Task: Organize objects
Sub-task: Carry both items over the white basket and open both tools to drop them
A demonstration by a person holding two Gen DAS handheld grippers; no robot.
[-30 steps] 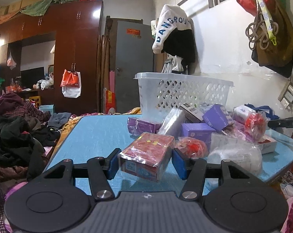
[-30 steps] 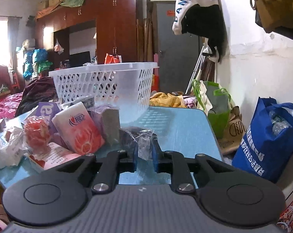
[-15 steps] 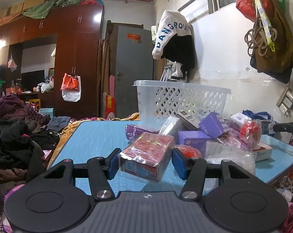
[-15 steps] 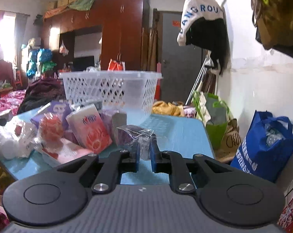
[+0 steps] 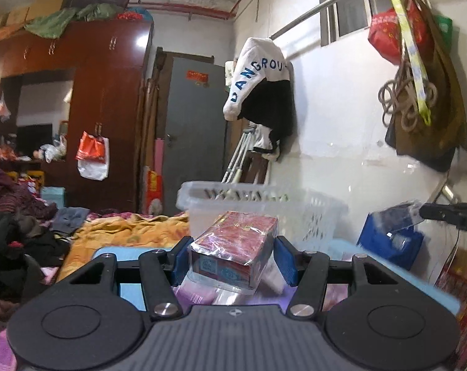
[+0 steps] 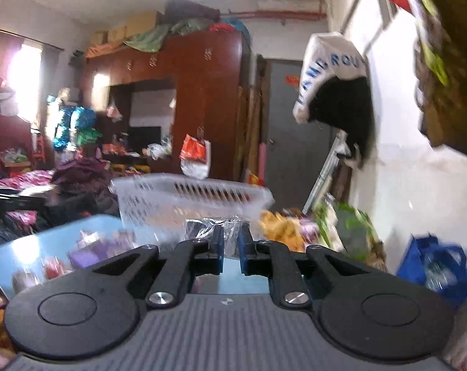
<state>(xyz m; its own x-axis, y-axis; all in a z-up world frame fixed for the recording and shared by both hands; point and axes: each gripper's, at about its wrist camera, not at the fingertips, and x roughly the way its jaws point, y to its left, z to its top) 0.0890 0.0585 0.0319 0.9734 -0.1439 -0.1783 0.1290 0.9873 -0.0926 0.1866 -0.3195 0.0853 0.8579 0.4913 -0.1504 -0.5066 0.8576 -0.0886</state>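
Observation:
My left gripper (image 5: pixel 231 258) is shut on a red plastic-wrapped box (image 5: pixel 235 247) and holds it above the blue table (image 5: pixel 125 252), just in front of the white lattice basket (image 5: pixel 295 213). My right gripper (image 6: pixel 230 247) is shut on a small clear-wrapped dark packet (image 6: pixel 213 228), held in the air near the basket (image 6: pixel 184 199). The right gripper's tip with its packet also shows at the right edge of the left wrist view (image 5: pixel 418 213). Purple and red packets (image 6: pixel 91 250) lie blurred on the table (image 6: pixel 26 250).
A white wall with hanging clothes and bags runs along the right. A blue bag (image 6: pixel 440 269) and a green bag (image 6: pixel 347 228) stand on the floor beyond the table. Piles of clothes (image 5: pixel 14 232) lie to the left, with a brown wardrobe (image 5: pixel 88 99) behind.
Both grippers have risen off the table with their loads and moved toward the basket. The pile of packets has dropped low in both views.

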